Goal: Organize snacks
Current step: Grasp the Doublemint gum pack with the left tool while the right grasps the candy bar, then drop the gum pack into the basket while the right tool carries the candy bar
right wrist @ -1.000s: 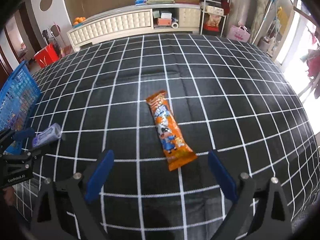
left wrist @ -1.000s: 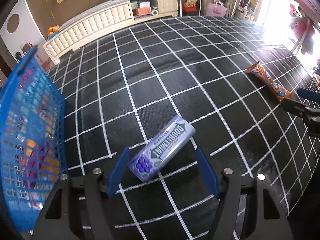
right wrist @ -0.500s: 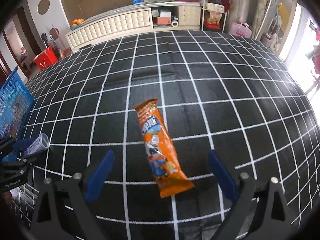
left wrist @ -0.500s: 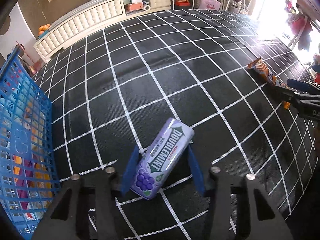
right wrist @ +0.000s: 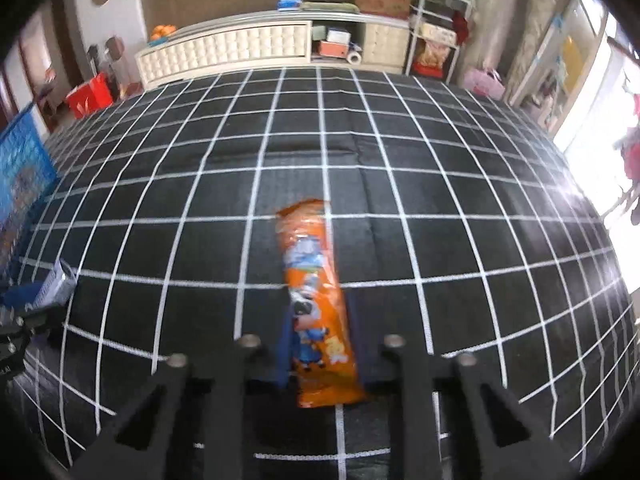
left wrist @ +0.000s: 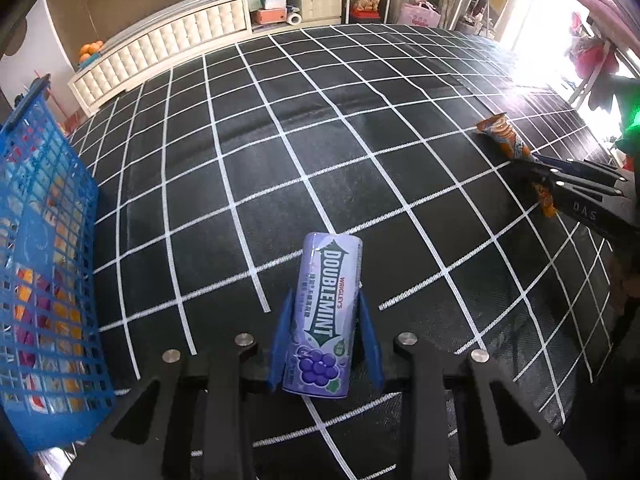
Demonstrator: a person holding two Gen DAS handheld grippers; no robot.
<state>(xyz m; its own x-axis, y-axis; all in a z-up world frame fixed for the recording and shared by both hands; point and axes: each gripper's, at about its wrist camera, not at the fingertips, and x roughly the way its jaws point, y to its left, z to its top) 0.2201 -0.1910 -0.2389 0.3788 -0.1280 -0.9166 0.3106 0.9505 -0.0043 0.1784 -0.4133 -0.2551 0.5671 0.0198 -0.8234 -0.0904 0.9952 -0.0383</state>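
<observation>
**A:** ok so what's the left gripper doing? Lower centre of its own view I see the two blue fingers pressed on either side of a purple cylindrical Doublemint gum canister with grapes printed on it.

**B:** yep, clamped on it, near the grape end. The canister points away from the camera, its far end out over the black cloth with the white grid. Can't tell if it's touching the cloth or slightly off it.

**A:** and the blue plastic mesh basket?

**B:** left edge of that view, colourful packets showing through the mesh. Canister is well apart from it.

**A:** right side?

**B:** right gripper has its fingers closed against a long orange snack wrapper with cartoon figures, bottom centre of the right wrist view, a bit blurry. Grip is on the near half; the far end runs up toward mid-frame over the cloth.

**A:** background?

**B:** long white tufted cabinet across the top.
</observation>
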